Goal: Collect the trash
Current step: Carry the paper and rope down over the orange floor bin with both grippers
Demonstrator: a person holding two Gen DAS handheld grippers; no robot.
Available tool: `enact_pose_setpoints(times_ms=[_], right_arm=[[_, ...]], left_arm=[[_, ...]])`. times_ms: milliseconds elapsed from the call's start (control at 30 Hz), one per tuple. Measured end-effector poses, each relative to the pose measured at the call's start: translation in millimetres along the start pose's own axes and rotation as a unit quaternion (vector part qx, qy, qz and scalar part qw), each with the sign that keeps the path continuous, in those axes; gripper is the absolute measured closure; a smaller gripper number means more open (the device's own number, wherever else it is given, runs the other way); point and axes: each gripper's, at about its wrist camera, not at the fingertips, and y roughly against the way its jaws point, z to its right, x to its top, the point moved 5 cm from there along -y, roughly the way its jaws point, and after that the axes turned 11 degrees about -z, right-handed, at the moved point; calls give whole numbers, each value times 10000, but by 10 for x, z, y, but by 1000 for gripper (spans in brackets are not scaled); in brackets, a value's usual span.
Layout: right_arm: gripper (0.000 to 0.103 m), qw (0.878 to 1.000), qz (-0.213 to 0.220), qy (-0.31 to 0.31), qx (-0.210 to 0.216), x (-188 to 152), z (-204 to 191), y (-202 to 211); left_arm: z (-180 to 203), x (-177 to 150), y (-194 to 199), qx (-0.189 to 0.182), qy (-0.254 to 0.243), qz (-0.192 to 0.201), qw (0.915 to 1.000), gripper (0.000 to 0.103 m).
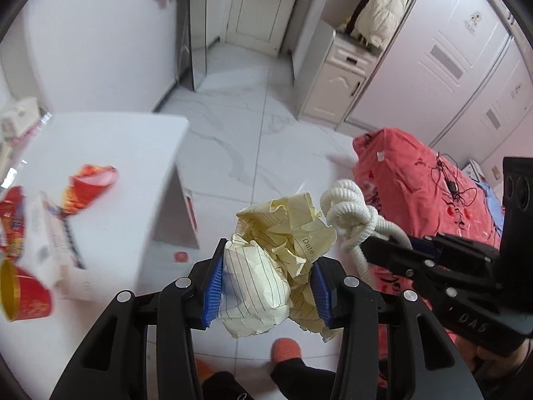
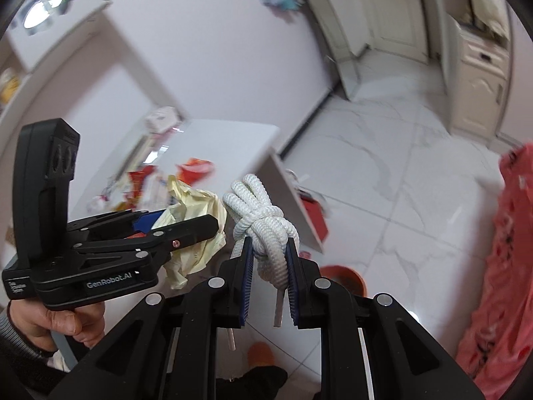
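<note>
My left gripper (image 1: 266, 283) is shut on a crumpled ball of yellow lined paper (image 1: 276, 256), held in the air above the tiled floor. The paper also shows in the right wrist view (image 2: 196, 220), with the left gripper (image 2: 186, 230) beside it. My right gripper (image 2: 269, 276) is shut on a knotted white rope (image 2: 263, 223), held up just right of the paper. The rope (image 1: 349, 220) and right gripper (image 1: 376, 250) show at the right of the left wrist view.
A white table (image 1: 110, 153) at the left carries red snack wrappers (image 1: 90, 190), a red cup (image 1: 23, 293) and a white box (image 1: 50, 243). A red-covered bed (image 1: 426, 183) is at the right. An orange bin (image 2: 343, 278) stands on the floor below the rope.
</note>
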Motion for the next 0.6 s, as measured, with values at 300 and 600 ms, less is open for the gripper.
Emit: enact_pose_setpoints(times_ms=[300, 600], right_arm=[[84, 9963, -402, -623, -441, -102, 603, -736], [84, 9916, -716, -917, -558, -170, 918, -1570]], left_arm=[[-36, 80, -888, -212, 134, -598, 9979, 56], [-186, 67, -1602, -231, 200, -1047, 9940, 54]])
